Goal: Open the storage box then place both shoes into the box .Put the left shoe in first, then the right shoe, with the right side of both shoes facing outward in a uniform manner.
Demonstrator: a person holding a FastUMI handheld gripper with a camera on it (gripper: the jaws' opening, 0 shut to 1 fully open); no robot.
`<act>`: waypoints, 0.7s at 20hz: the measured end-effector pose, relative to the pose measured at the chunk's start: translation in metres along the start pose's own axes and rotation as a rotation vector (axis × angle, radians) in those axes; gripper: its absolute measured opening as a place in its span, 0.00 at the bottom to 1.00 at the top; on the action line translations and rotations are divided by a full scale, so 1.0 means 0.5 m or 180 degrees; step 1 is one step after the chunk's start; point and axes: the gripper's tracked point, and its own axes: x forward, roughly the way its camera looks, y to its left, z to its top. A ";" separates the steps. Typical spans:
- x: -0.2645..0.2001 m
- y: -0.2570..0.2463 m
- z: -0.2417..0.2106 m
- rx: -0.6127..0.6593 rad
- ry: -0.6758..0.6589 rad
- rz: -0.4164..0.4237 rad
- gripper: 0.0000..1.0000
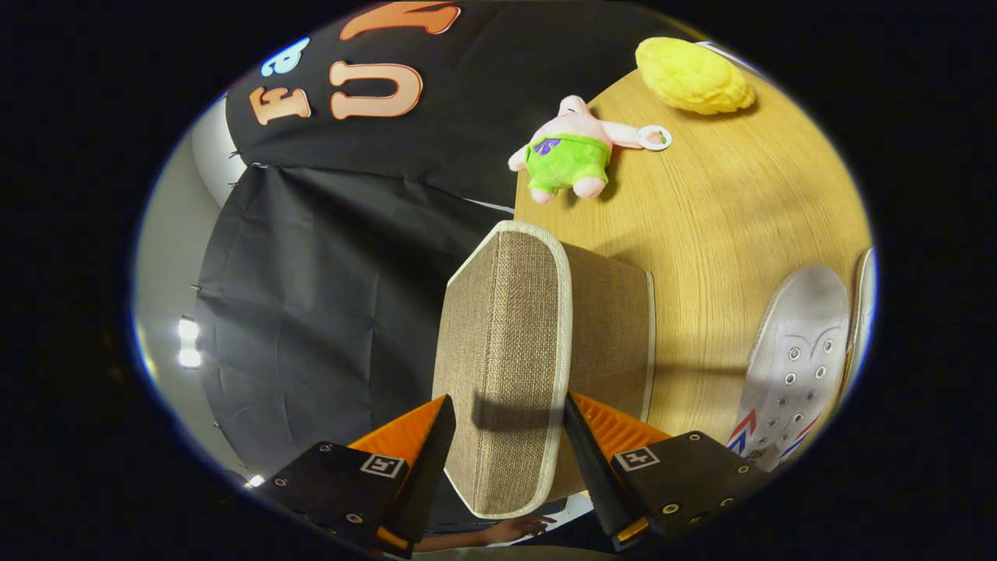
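Wooden table [724, 234]; tool [506, 421] flanks woven lid [502, 343].

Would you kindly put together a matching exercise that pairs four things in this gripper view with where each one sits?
Things:
1. storage box lid
2. white shoe
3. pink plush toy
4. yellow plush

Places:
A. on the table, beyond the plush toy
B. between the gripper fingers, which are spread to either side of it
C. on the table, off to the side of the box
D. on the table, at its edge beside the black cloth, beyond the box

Pairs: 1-B, 2-C, 3-D, 4-A
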 end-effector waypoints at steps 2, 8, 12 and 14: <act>-0.018 0.005 0.009 -0.0034 -0.0048 0.0046 0.80; -0.033 0.029 0.025 -0.0044 -0.0150 0.0237 0.48; -0.025 0.071 0.025 -0.0019 -0.0139 0.0350 0.25; -0.015 0.097 0.038 -0.0073 -0.0177 0.0372 0.17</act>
